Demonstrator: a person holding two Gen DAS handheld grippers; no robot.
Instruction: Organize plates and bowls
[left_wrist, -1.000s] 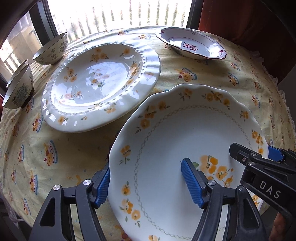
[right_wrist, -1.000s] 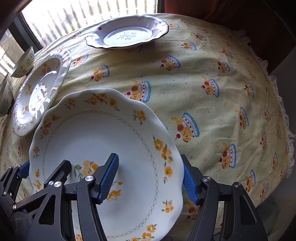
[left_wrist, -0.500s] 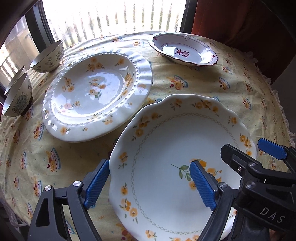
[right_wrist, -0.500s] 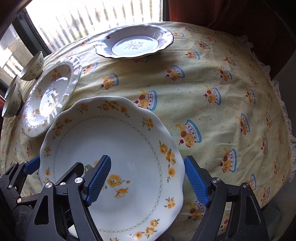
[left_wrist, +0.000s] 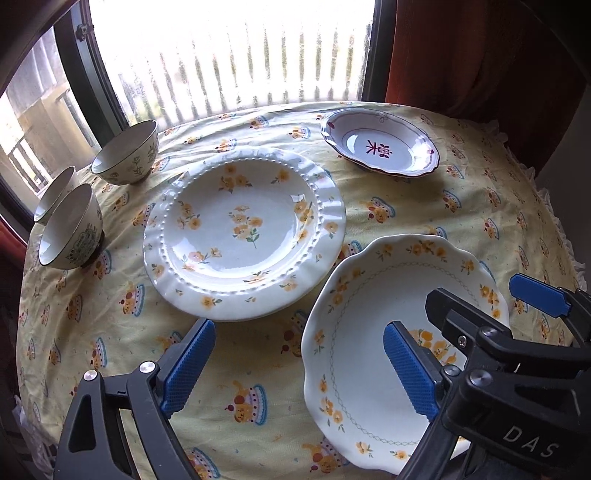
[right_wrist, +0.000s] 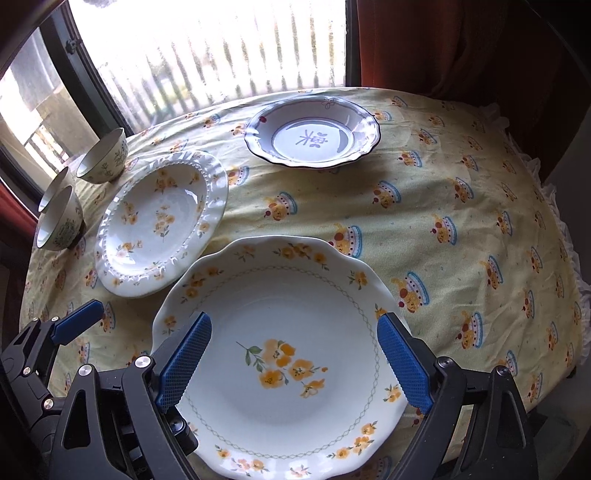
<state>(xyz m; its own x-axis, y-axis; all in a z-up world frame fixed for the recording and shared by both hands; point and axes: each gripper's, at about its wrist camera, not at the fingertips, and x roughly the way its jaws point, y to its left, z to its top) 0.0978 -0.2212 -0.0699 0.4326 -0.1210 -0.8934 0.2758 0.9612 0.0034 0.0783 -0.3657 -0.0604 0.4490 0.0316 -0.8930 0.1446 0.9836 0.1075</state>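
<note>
Scalloped plate flat on tablecloth, between spread right gripper fingers.

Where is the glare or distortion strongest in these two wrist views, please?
Left wrist view: the window is blown out to white, and the table edge bows from the fisheye. Right wrist view: the same window is overexposed, the beaded plate carries bright highlights, and the scalloped plate near the right gripper stays sharp.
</note>
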